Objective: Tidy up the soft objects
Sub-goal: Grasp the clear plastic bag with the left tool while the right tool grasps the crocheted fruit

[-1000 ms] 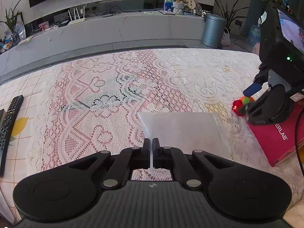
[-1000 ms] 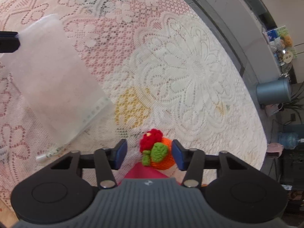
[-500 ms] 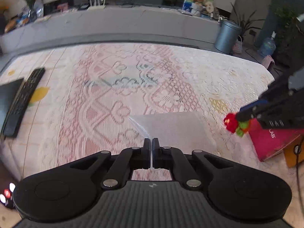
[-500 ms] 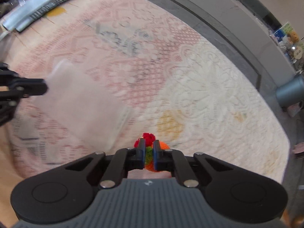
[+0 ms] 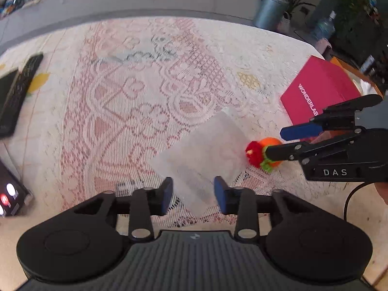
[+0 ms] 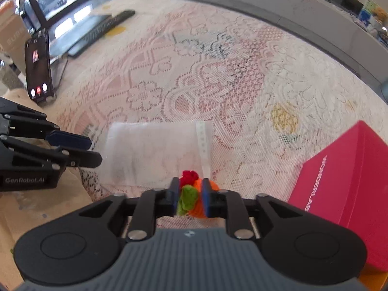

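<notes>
A frosted clear plastic bag (image 5: 201,155) lies flat on the lace tablecloth (image 5: 135,101). My left gripper (image 5: 193,195) is open, its blue fingertips on either side of the bag's near corner. My right gripper (image 6: 188,197) is shut on a small crocheted toy (image 6: 191,194) with an orange body, green leaves and a red top. It holds the toy at the bag's zip edge (image 6: 202,143). In the left wrist view the toy (image 5: 263,151) sits at the bag's right side, in the right gripper (image 5: 271,143). The left gripper (image 6: 93,150) shows at the bag's left end.
A pink box (image 5: 320,89) lies to the right of the bag, also in the right wrist view (image 6: 346,181). Two remotes (image 5: 17,89) lie at the left. A lit phone (image 6: 38,70) stands at the far left. A grey bin (image 5: 269,12) stands beyond the table.
My left gripper has opened and let go of the bag, which now lies flat. My right gripper has carried the toy from the pink box over to the bag's edge.
</notes>
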`<state>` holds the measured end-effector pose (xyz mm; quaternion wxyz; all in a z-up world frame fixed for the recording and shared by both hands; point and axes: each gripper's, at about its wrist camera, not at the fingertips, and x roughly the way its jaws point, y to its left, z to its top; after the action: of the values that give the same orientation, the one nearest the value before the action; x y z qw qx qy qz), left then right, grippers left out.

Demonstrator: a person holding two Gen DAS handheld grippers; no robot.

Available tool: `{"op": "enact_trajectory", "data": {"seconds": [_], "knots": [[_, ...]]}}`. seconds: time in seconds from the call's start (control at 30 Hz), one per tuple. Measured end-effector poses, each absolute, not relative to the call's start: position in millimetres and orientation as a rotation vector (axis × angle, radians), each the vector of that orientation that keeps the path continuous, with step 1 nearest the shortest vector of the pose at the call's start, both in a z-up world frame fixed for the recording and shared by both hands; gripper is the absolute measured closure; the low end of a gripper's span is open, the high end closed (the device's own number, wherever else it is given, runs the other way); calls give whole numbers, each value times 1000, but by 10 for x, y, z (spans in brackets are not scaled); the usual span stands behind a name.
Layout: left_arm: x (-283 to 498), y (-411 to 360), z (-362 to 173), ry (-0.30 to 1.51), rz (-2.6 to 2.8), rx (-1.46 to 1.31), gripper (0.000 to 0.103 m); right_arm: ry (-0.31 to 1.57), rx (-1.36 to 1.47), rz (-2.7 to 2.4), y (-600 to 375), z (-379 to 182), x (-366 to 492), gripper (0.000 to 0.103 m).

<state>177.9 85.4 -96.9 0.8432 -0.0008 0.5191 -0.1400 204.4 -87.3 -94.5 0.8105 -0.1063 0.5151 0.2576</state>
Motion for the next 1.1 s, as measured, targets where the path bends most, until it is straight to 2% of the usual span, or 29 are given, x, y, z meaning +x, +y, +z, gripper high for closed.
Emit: {"op": "enact_trajectory", "data": {"seconds": [0.03, 0.27, 0.6, 0.7, 0.97, 1.1], "knots": [[1780, 816, -946, 1082, -309, 38, 45, 1090, -216, 543, -895, -944, 2025, 60], [2015, 543, -1053, 1059, -456, 293, 28, 1120, -40, 503, -1009, -1137, 2083, 60], [2376, 441, -1432, 1124, -504, 312, 28, 1160, 51, 488, -1089, -1250, 1938, 57], [2442, 460, -1518, 1172, -510, 267, 32, 1162, 95, 475, -1132, -1304, 1941, 57], [2403, 473, -1489, 1247, -663, 135, 35, 1156, 95, 466, -1134, -1306, 1932, 58], [2286, 371, -1498, 1241, -660, 197, 38, 1154, 107, 464, -1152, -1311, 1926, 58]]}}
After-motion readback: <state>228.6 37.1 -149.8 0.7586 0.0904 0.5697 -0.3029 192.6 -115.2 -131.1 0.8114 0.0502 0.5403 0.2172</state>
